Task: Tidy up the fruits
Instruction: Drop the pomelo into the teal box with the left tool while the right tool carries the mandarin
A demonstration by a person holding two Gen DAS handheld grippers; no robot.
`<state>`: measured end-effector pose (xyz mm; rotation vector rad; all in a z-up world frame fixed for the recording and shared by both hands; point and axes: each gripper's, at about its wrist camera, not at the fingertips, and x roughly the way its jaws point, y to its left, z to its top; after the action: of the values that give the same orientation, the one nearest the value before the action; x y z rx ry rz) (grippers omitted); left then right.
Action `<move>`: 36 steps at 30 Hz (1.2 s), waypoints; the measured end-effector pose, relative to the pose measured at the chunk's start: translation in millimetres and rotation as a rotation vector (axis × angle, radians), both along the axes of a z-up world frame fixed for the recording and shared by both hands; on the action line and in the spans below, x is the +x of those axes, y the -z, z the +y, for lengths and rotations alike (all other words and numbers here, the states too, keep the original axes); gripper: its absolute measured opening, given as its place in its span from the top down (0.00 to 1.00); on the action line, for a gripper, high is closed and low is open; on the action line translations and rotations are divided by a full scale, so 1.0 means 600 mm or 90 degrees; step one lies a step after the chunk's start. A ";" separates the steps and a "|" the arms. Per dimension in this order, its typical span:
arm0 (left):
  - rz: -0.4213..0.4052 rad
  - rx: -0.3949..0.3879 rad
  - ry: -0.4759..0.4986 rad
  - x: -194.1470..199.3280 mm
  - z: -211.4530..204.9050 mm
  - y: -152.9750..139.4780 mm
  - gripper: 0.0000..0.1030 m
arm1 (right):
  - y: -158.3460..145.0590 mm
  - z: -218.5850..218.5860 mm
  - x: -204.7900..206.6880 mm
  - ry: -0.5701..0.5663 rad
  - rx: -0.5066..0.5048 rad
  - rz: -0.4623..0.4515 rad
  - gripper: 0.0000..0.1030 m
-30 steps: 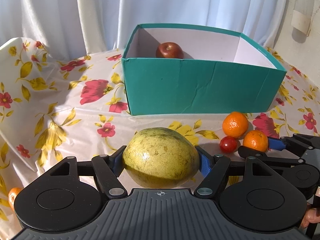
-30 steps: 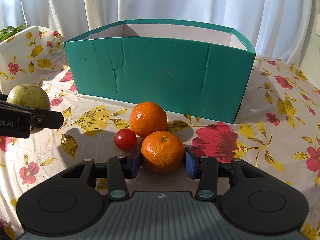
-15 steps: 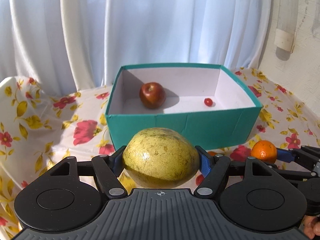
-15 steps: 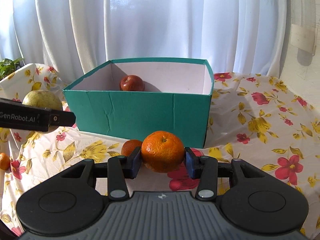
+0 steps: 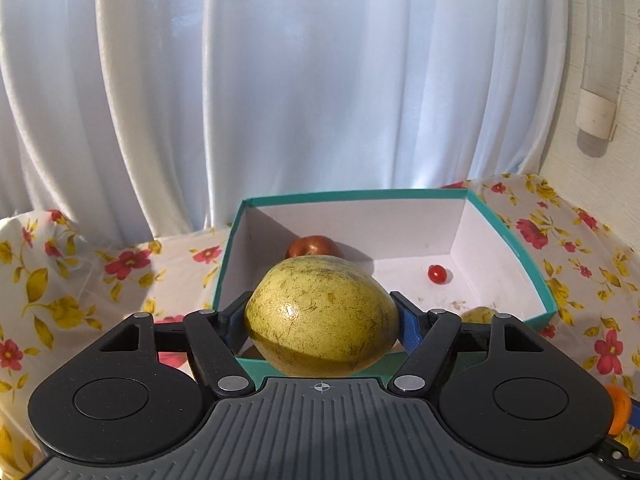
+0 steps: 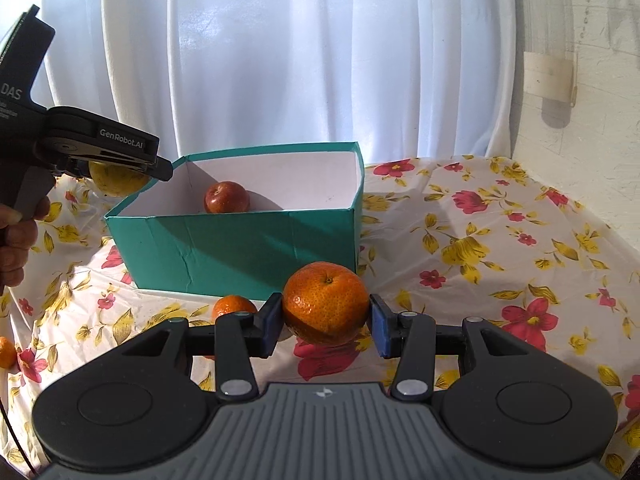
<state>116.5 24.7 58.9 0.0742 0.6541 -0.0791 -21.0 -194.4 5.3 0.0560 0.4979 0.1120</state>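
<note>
**Holding two fruits near the teal box**

Clamped between the blue pads of the left gripper (image 5: 322, 322) is a large yellow-green fruit (image 5: 320, 316), speckled brown, which fills the gap between the fingers and is pressed from both sides. It is held over the near left part of the teal box (image 5: 536, 280), as seen from the left wrist view. At 12 o'clock from the fruit, partly hidden behind it, a red apple (image 5: 314, 245) is seen on the white floor of the box. At 2 o'clock a small cherry tomato (image 5: 437, 273) lies alone on the box floor, well apart from the apple. At 3 o'clock, just behind the right finger, a yellowish fruit (image 5: 478, 314) is partly seen inside the box; what kind it is cannot be told.

A mandarin (image 6: 326, 304) is pinched between the pads of the right gripper (image 6: 326, 322), lifted clear of the floral tablecloth (image 6: 500, 248). From that mandarin, the box stands at 11 o'clock, with the apple visible inside near the far wall. At 9 o'clock, just beside the left finger, a second mandarin (image 6: 230, 307) rests on the cloth near the box's front wall. A third mandarin (image 6: 7, 352) is seen at the far left edge of the cloth. At 10 o'clock the other gripper is seen from the side with the yellow-green fruit under it, above the box's left corner. White curtains (image 6: 280, 60) hang behind.
</note>
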 end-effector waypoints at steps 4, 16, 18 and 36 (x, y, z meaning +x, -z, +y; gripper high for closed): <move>0.008 0.015 -0.007 0.023 -0.005 0.014 0.27 | -0.006 -0.010 -0.007 0.018 -0.003 -0.004 0.57; 0.064 0.009 -0.001 0.076 -0.020 0.071 0.27 | -0.020 -0.022 -0.028 0.053 -0.025 -0.008 0.57; 0.069 0.014 -0.005 0.080 -0.022 0.078 0.27 | -0.021 -0.025 -0.031 0.059 -0.028 -0.008 0.57; 0.121 -0.005 -0.027 0.110 -0.015 0.114 0.26 | -0.019 -0.028 -0.028 0.063 -0.025 -0.002 0.57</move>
<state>182.4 15.6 -9.8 0.0459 0.8447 -0.0477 -38.0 -211.3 16.6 0.0423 0.4929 0.0056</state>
